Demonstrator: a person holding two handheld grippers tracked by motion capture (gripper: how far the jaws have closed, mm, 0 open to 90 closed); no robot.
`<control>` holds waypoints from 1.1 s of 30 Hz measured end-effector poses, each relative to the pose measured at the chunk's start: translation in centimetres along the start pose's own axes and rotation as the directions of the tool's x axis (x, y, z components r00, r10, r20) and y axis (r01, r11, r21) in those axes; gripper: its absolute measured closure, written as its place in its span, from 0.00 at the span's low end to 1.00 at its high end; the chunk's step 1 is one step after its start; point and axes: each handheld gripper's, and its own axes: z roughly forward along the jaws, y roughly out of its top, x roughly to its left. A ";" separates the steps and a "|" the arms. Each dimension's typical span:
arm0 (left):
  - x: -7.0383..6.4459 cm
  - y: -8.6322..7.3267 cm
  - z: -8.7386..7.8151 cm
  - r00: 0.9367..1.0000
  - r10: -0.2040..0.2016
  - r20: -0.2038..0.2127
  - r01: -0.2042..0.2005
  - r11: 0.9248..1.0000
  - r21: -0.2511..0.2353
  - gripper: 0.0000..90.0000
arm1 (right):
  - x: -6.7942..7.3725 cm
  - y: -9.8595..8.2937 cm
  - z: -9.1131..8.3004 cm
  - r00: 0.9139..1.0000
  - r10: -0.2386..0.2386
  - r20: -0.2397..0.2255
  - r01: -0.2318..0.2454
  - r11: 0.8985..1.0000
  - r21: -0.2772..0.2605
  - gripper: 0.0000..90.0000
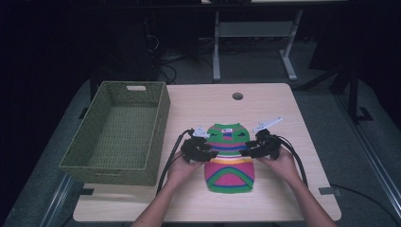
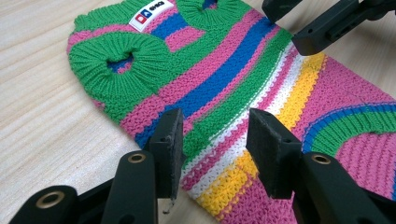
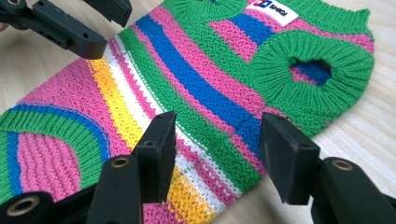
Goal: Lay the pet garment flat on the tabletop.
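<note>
Nearest the lens, the left tongs (image 2: pixel 212 140) are standing with both jaws apart, straddling the left edge of the striped knit sweater (image 2: pixel 243 93) right at its white and yellow bands. Across the way, the right tongs (image 3: pixel 215 149) are mirroring that, jaws apart too, framing the opposite edge at the same bands. Neither pair is gripping yet; the wool is lying slack between the pads.

Why so symmetrical? My read: the person's 2 hands are lining up matched pinches at the waist, so the garment can be folded or lifted evenly, perhaps towards the green woven basket (image 1: pixel 71 163) sitting just left of it with nothing inside.

In the high view the sweater (image 1: pixel 230 161) is lying flat on the desk (image 1: pixel 283 109), centre-front, between the left tongs (image 1: pixel 208 153) and the right tongs (image 1: pixel 246 152). Its long axis is running away from the person: the collar with the white label (image 2: pixel 150 14) is pointing to the far edge, the rounded pink hem towards the near edge. The 2 green armholes are flanking the collar.
</note>
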 end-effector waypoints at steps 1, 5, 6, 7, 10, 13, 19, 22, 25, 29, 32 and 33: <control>0.0 0.0 -0.1 1.000 -0.002 -0.001 0.002 1.000 -0.001 0.61 | 0.0 0.0 0.0 1.000 0.005 0.000 -0.005 1.000 -0.001 0.50; 0.1 0.0 -0.3 1.000 -0.006 0.000 0.006 1.000 -0.006 0.59 | -0.1 0.0 -0.1 1.000 -0.003 0.001 0.003 1.000 -0.006 0.48; 0.1 0.0 -0.4 1.000 -0.006 0.002 0.006 1.000 -0.007 0.58 | 0.0 0.0 -0.2 1.000 0.003 0.001 -0.003 1.000 -0.007 0.48; 0.1 -0.1 -0.5 1.000 -0.004 0.004 0.004 1.000 -0.006 0.58 | -0.1 0.0 -0.2 1.000 0.002 0.001 -0.002 1.000 -0.006 0.47; 0.2 -0.1 -0.7 1.000 -0.007 0.010 0.007 1.000 -0.013 0.56 | -0.1 0.0 -0.4 1.000 -0.002 0.001 0.002 1.000 -0.011 0.46; 0.1 -0.1 -1.0 1.000 -0.010 0.013 0.010 1.000 -0.023 0.54 | 0.0 0.0 -0.6 1.000 0.011 0.002 -0.011 1.000 -0.008 0.46; -0.1 0.0 -1.2 1.000 -0.017 0.011 0.017 0.999 -0.035 0.48 | -0.1 0.0 -1.0 1.000 0.011 0.008 -0.011 1.000 -0.015 0.43; -0.1 0.1 -1.3 1.000 -0.016 0.010 0.017 0.999 -0.038 0.46 | -0.1 -0.1 -1.2 1.000 0.014 0.009 -0.014 1.000 -0.014 0.41; -0.2 0.1 -1.4 1.000 -0.020 0.011 0.020 0.999 -0.047 0.44 | -0.2 -0.1 -1.4 1.000 0.007 0.011 -0.007 1.000 -0.013 0.40; -0.4 0.1 -1.8 1.000 -0.017 0.009 0.018 0.999 -0.050 0.41 | -0.2 -0.2 -1.7 1.000 0.015 0.010 -0.014 1.000 -0.009 0.39; -0.7 0.1 -2.1 1.000 -0.025 0.011 0.026 0.998 -0.064 0.40 | -0.2 -0.3 -2.0 1.000 0.014 0.009 -0.014 1.000 -0.006 0.39; -0.7 0.1 -2.2 1.000 -0.023 0.017 0.024 0.998 -0.066 0.40 | -0.1 -0.3 -2.1 1.000 0.012 0.008 -0.012 1.000 -0.008 0.39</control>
